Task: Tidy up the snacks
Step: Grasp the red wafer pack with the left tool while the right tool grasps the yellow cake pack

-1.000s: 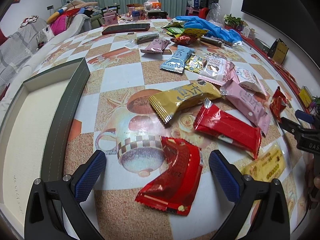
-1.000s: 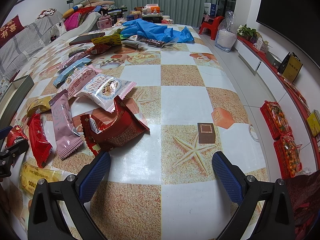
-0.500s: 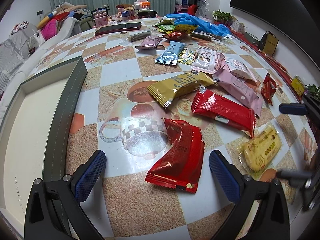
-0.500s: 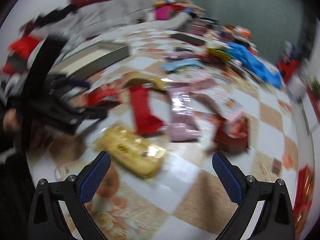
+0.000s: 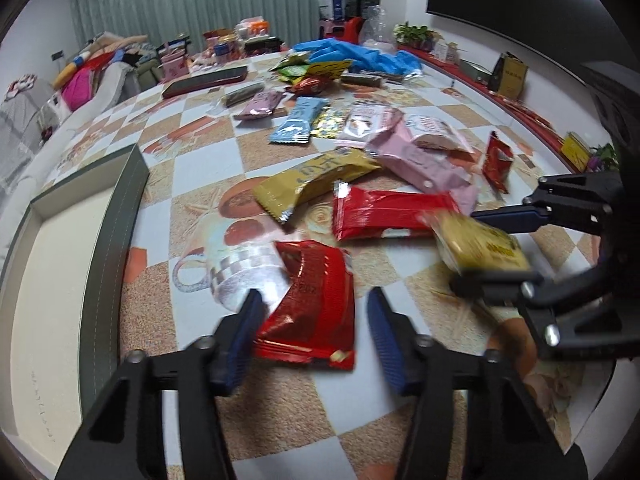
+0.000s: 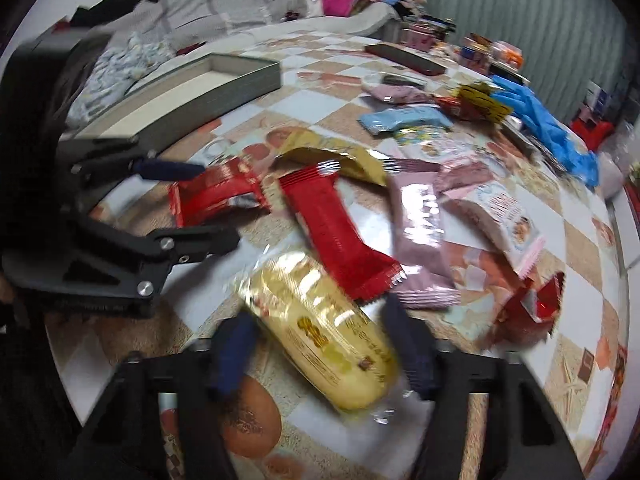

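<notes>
Two hand-held grippers of mine work over the surface (image 5: 200, 168), where an open box (image 5: 68, 264) lies at my left. My left hand-held gripper (image 5: 312, 332) is closing around the bent red snack packet (image 5: 316, 300); my right hand-held gripper (image 6: 320, 352) is closing around the yellow cake packet (image 6: 320, 328), pads not yet pressing either.

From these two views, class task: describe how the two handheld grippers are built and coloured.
Both look alike: the left gripper and right gripper have black angular frames with cut-out openings, silver bolts at the pivots, and two fingers tipped with ribbed dark-blue pads. No cables or readable markings show.
</notes>
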The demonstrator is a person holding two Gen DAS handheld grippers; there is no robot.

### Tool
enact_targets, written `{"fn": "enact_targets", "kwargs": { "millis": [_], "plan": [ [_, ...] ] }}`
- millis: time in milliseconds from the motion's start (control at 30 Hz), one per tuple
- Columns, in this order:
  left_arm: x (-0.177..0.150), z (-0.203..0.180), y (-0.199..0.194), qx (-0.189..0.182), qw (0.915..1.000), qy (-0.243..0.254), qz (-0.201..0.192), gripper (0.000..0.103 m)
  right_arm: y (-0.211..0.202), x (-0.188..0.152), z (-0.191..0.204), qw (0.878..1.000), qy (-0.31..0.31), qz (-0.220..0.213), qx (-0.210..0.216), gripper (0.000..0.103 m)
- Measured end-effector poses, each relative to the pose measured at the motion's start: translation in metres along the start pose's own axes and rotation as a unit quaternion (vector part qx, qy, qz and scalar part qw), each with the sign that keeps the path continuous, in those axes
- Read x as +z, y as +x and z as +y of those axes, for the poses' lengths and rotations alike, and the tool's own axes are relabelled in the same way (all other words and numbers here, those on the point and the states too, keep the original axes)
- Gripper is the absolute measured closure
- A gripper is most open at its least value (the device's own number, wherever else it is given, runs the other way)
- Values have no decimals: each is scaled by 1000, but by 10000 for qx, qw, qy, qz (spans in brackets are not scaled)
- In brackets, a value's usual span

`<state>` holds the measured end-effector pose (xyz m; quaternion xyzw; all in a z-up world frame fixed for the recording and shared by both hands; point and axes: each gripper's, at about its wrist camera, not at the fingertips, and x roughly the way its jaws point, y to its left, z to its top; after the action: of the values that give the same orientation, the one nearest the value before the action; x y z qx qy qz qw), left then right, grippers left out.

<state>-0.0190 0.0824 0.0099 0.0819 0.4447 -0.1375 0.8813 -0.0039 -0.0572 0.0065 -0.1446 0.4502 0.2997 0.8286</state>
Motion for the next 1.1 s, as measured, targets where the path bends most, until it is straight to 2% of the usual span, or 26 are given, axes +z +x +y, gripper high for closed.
{"fn": "enact_targets", "kwargs": {
  "millis": [133, 233, 367, 500, 600, 667, 800, 1100],
  "plan": [
    [1, -5, -1, 91, 9999, 106, -29, 61, -4, -5, 3, 9995, 280, -124, -94, 64],
    [2, -4, 0, 128, 9999, 89, -29, 62, -4, -5, 8, 9984, 506, -171, -184, 65],
    [2, 2, 1, 361, 9993, -90, -65, 63, -3, -3, 14, 9949, 888, -181, -451, 65],
    [2, 8, 1, 406, 9989, -233, -51, 63, -2, -2, 15, 9879, 1360, -200, -722, 65],
    [1, 4, 0, 759, 9969, -213, -21, 63, -5, -4, 13, 9823, 1651, -256, -851, 66],
    [1, 2, 0, 866, 9958, -290, 12, 63, -6, -6, 12, 9794, 1775, -274, -929, 66],
    [-1, 4, -2, 660, 9965, -509, 107, 63, -14, -8, 10, 9760, 1941, -340, -930, 67],
    [-3, -2, -5, 508, 9967, -508, 384, 63, -13, -5, 19, 9746, 2056, -196, -869, 68]
  ]
}}
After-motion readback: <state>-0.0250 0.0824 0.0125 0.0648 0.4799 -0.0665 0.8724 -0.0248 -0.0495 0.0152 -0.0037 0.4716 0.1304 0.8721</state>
